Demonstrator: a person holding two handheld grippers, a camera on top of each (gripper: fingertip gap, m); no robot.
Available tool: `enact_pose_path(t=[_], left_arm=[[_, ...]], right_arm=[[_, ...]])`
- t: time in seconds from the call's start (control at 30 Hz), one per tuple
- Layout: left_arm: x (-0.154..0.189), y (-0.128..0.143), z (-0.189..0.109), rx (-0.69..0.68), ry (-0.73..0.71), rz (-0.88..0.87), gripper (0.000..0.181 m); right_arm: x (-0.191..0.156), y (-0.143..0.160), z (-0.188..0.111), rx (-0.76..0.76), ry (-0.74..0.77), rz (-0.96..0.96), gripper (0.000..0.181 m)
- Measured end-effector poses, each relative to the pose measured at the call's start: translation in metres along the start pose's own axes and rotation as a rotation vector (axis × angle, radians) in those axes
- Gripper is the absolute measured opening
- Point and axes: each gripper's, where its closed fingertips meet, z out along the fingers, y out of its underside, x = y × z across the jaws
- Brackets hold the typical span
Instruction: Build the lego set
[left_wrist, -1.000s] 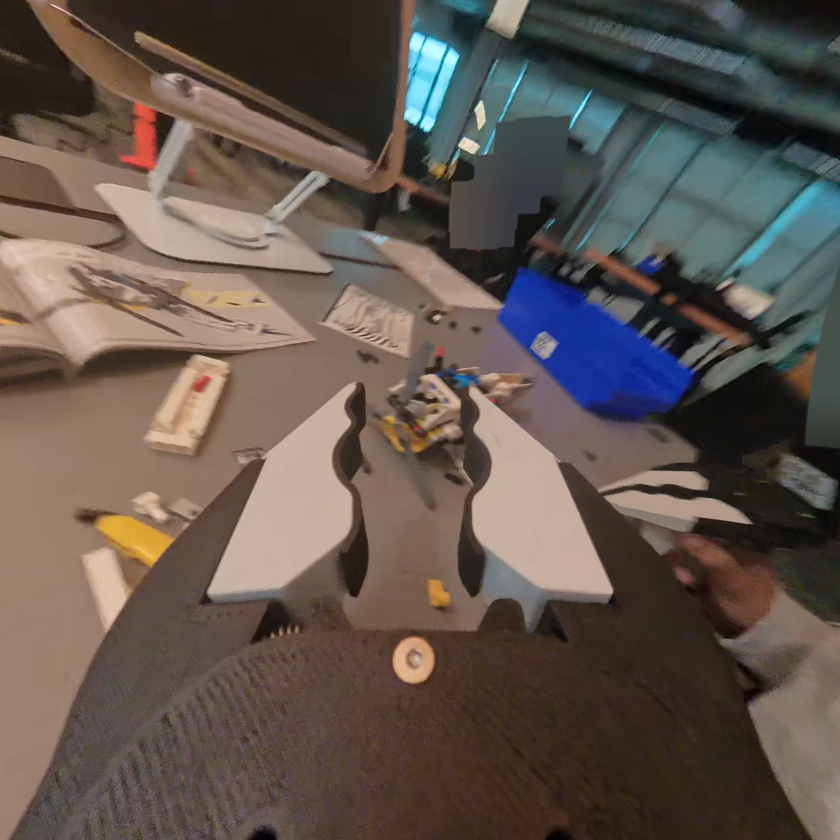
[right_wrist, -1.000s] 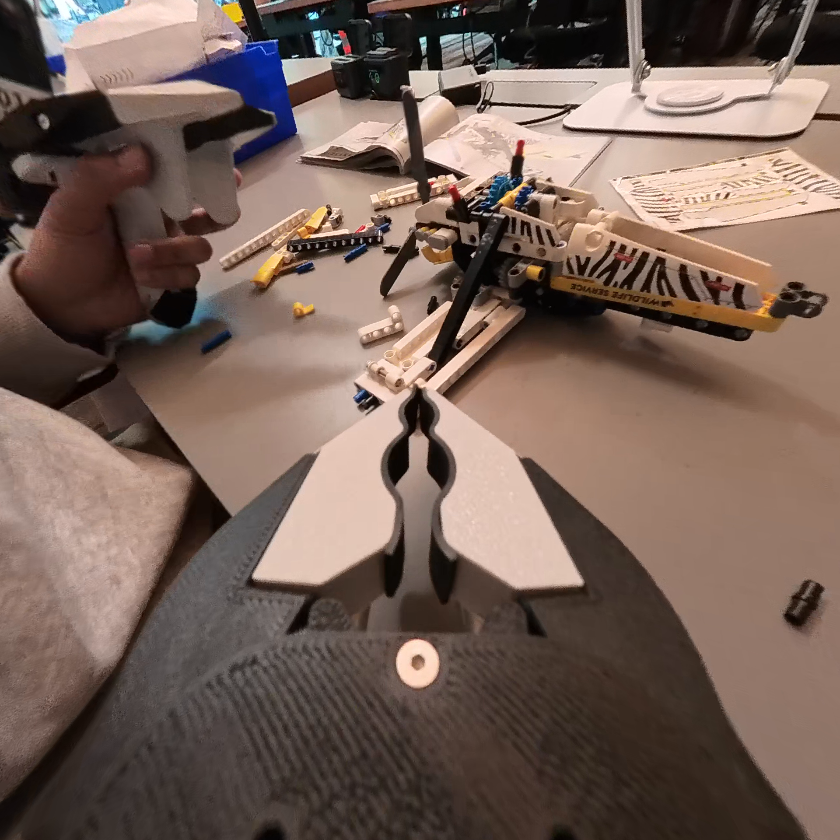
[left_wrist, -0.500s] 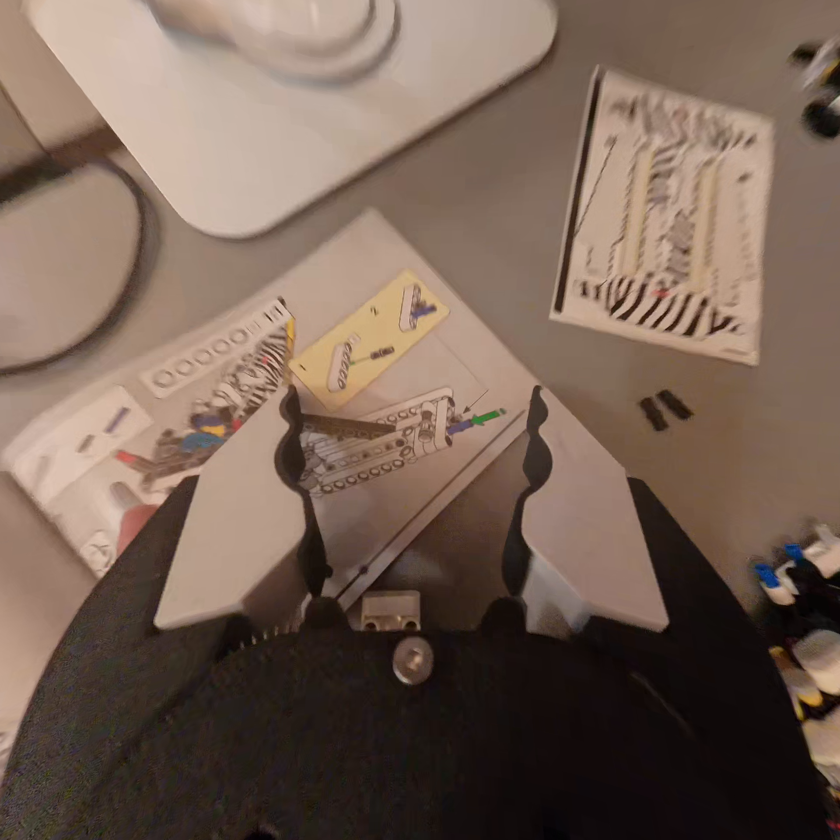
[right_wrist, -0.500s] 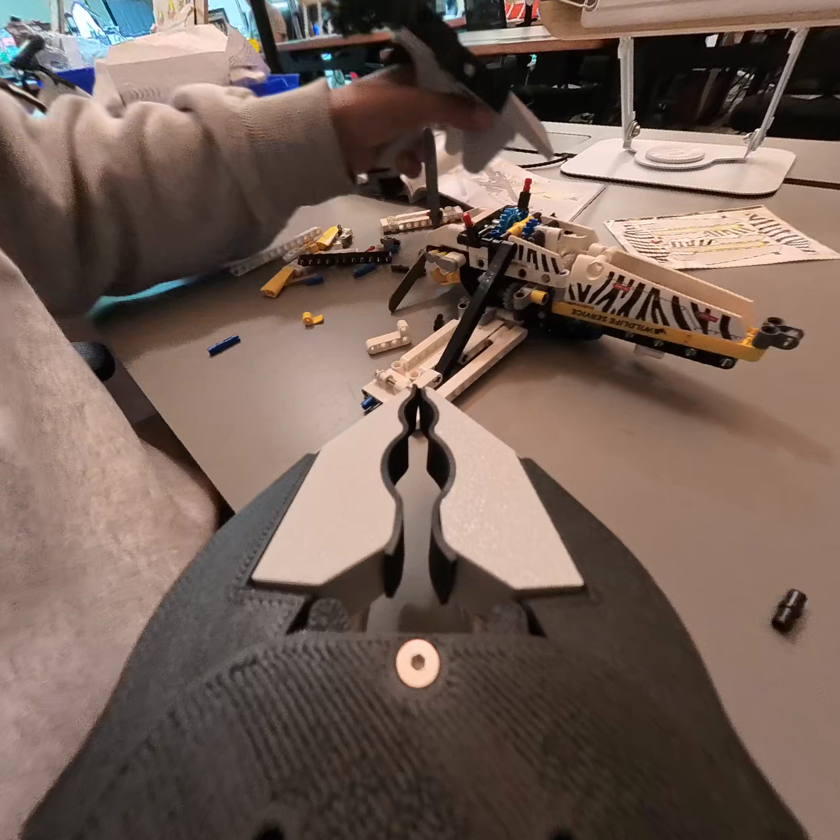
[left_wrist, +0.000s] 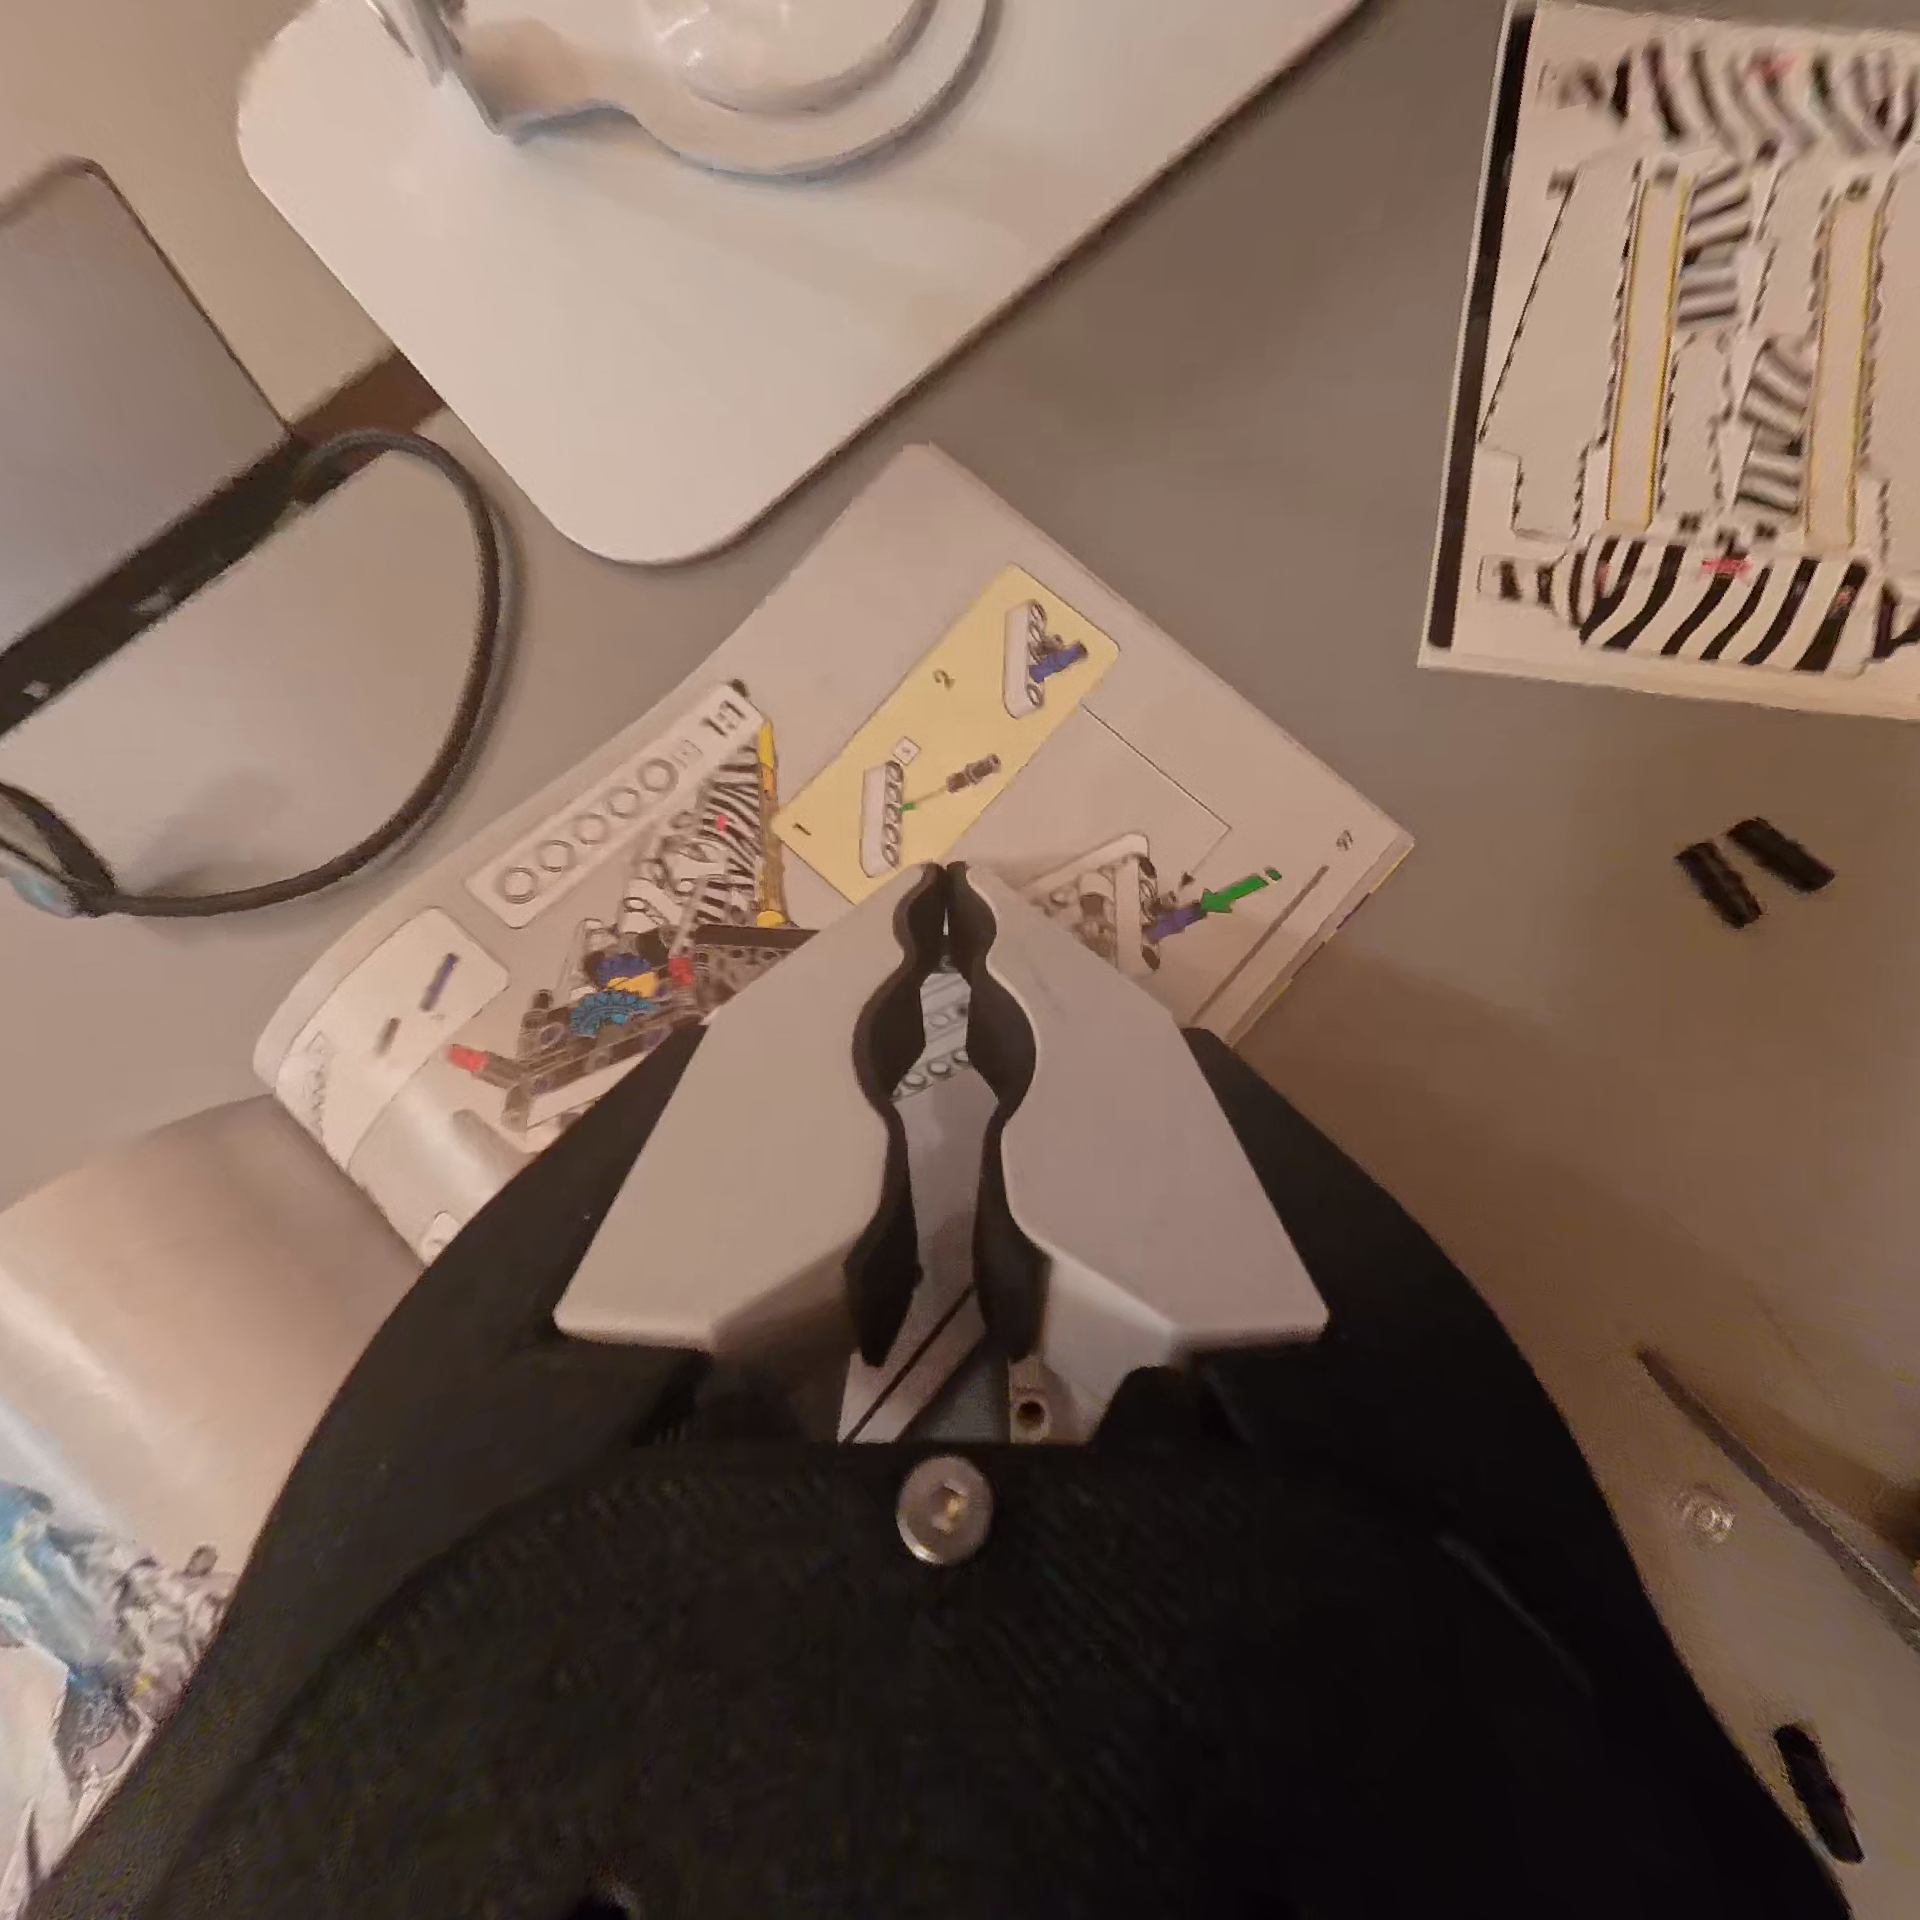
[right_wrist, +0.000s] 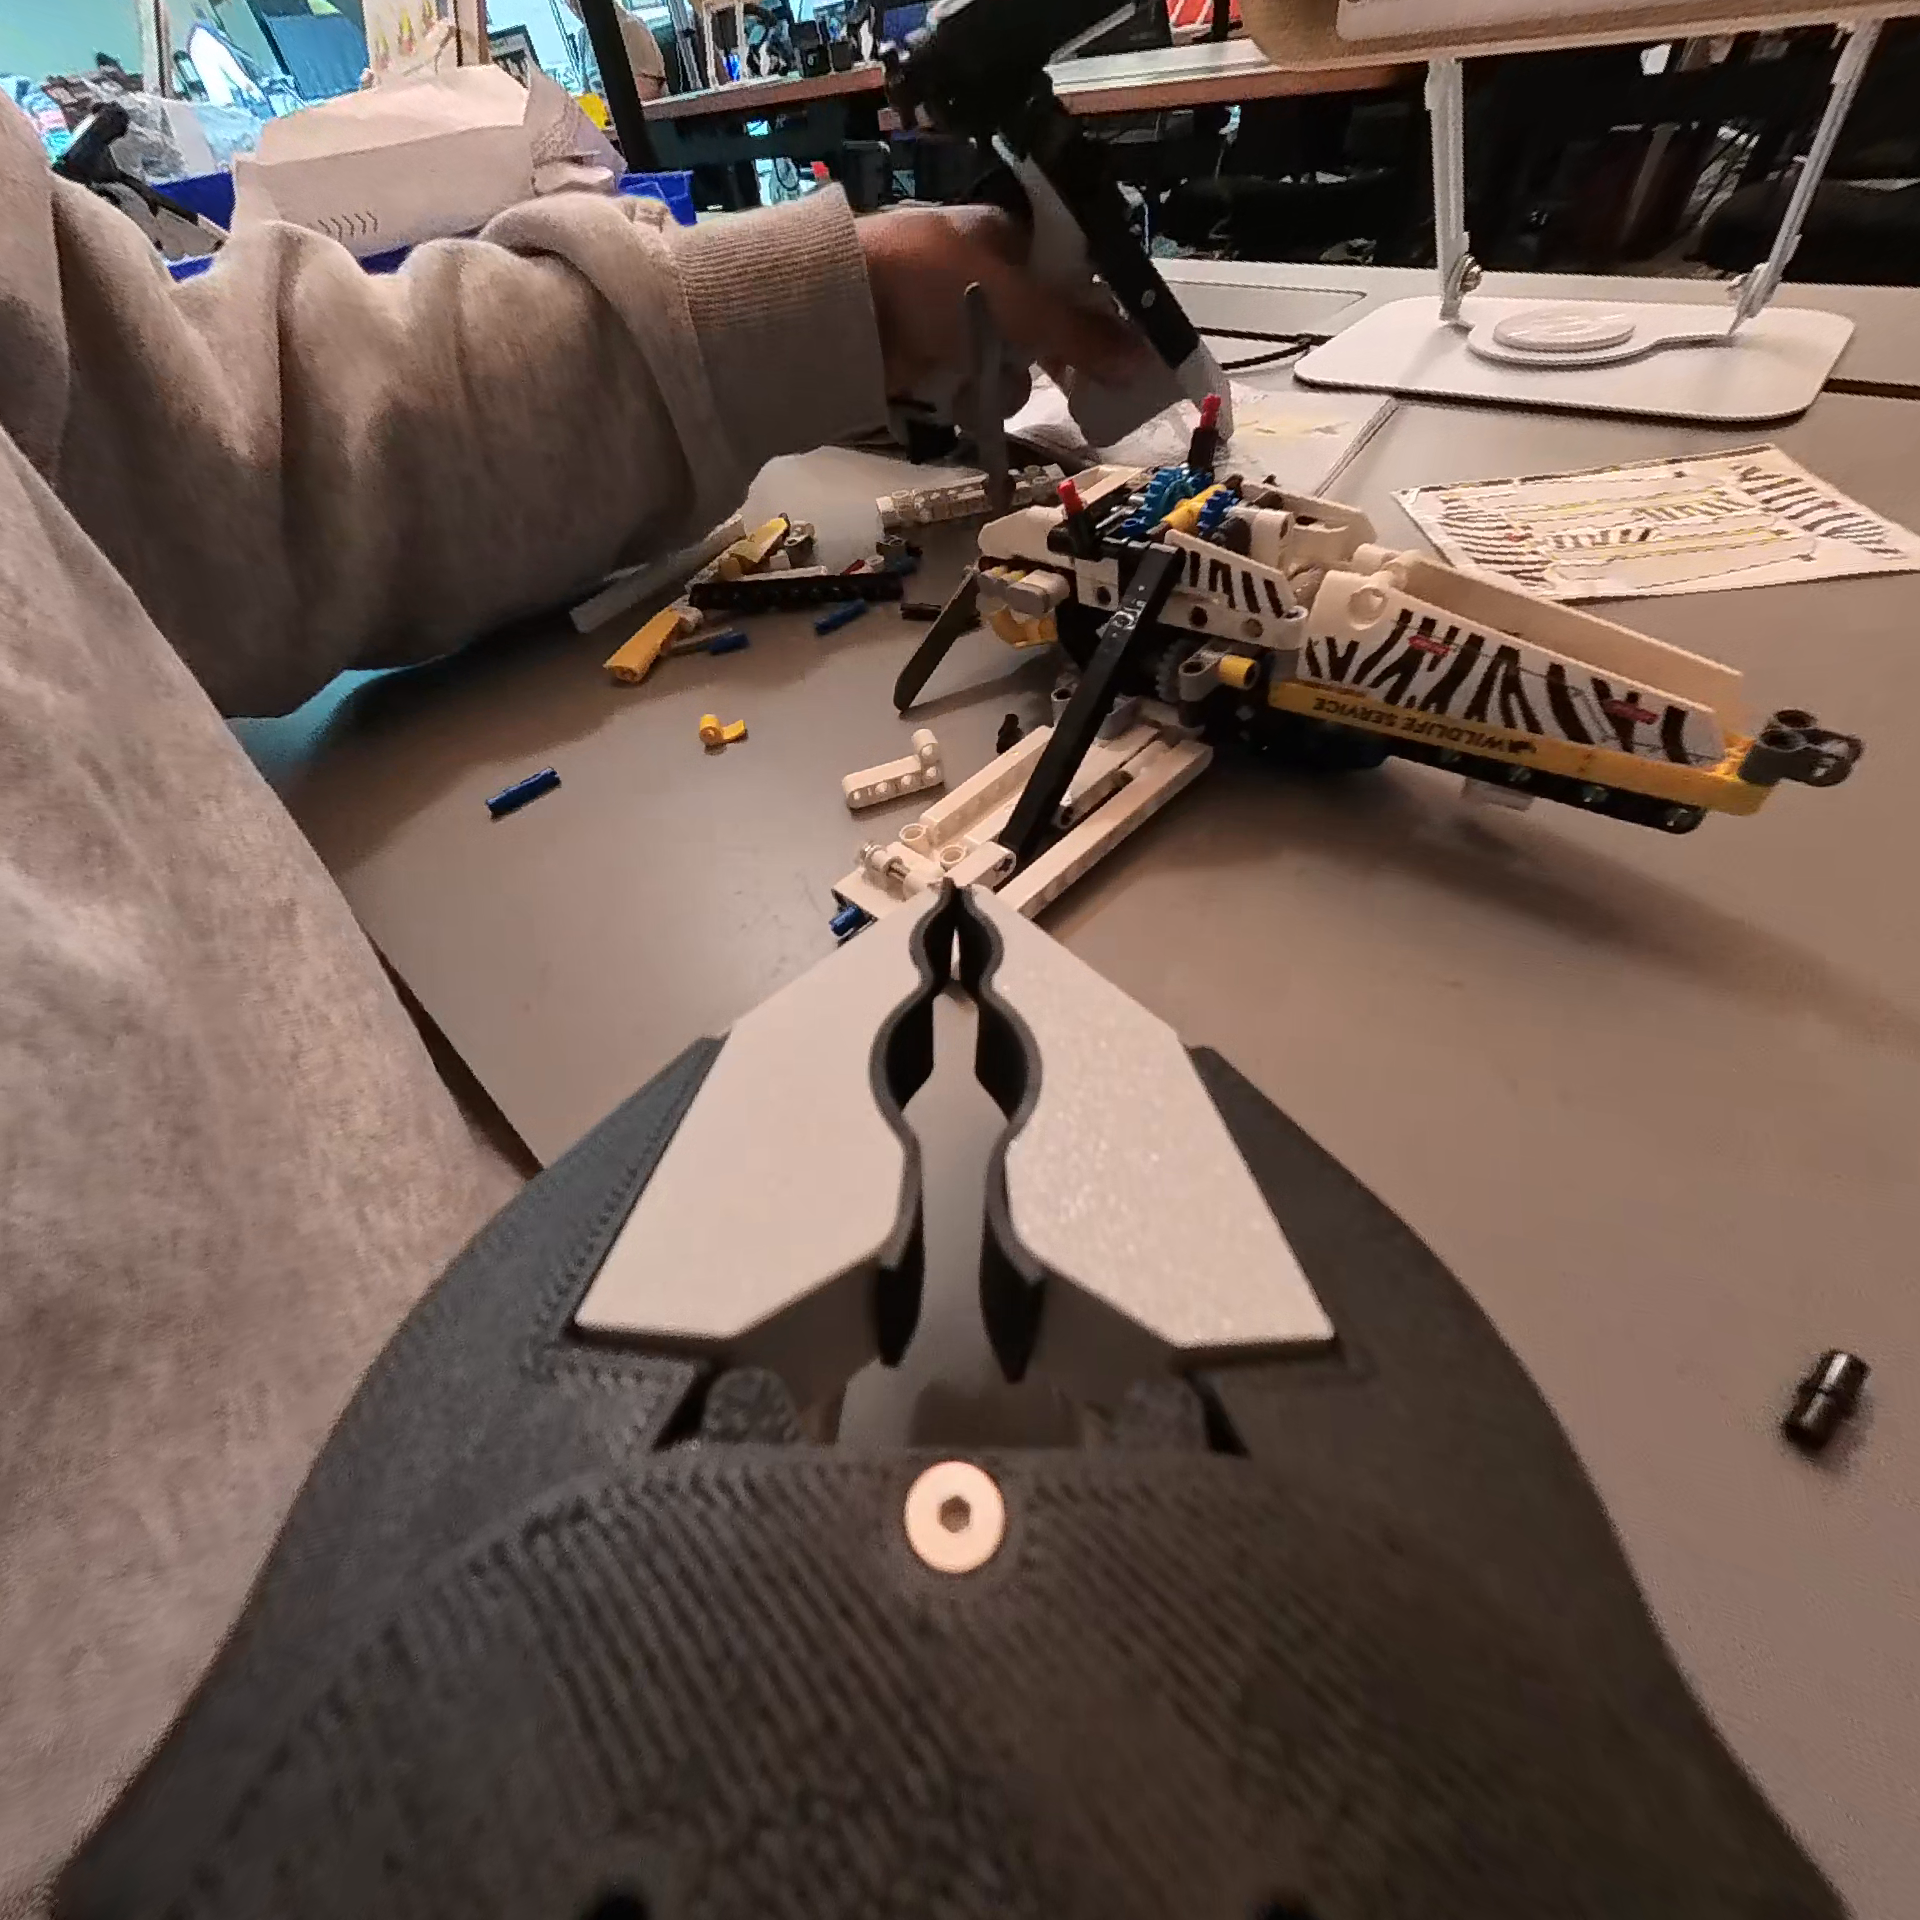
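The zebra-striped lego model (right_wrist: 1351, 644) lies on the grey table with a white beam frame (right_wrist: 1049, 800) reaching toward me. My right gripper (right_wrist: 956, 906) is shut and empty, its tips just short of that frame's near end. My left gripper (left_wrist: 943, 881) is shut, pointing down with its tips meeting on the open instruction booklet (left_wrist: 914, 769). I cannot tell whether a page is pinched. In the right wrist view the left gripper (right_wrist: 1195, 390) shows far off, behind the model, held by a hand in a grey sleeve (right_wrist: 416, 416).
A sticker sheet (left_wrist: 1683, 343) lies right of the booklet, also in the right wrist view (right_wrist: 1662, 530). Two black pins (left_wrist: 1745, 868) lie near it. Loose pieces (right_wrist: 727, 603) are scattered left of the model. A black pin (right_wrist: 1823, 1408) lies near right. A white monitor stand base (left_wrist: 727, 260) and a cable (left_wrist: 447, 675) lie behind. There is about 35 centimetres between the tips of the two grippers. My right gripper is the nearer one to the black pin (right_wrist: 1823, 1408): about 15 centimetres, against 40 centimetres.
My left gripper swung from facing the model to pointing down over the booklet, then closed from wide open to shut. The right gripper stayed shut and barely moved.
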Motion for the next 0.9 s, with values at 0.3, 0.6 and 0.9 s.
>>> enact_pose_path(t=[0.3, 0.6, 0.9], left_arm=[[0.01, 0.01, 0.004, -0.006, 0.029, -0.047, 0.099], [-0.002, 0.006, -0.001, 0.037, -0.03, 0.003, 0.0], [-0.063, -0.008, -0.062, 0.323, 0.096, -0.394, 0.0]], right_arm=[[0.002, 0.0, 0.001, -0.005, 0.013, 0.007, 0.0], [0.004, 0.001, 0.001, -0.008, 0.023, 0.014, 0.0], [0.005, 0.001, 0.002, -0.014, 0.022, 0.025, 0.0]])
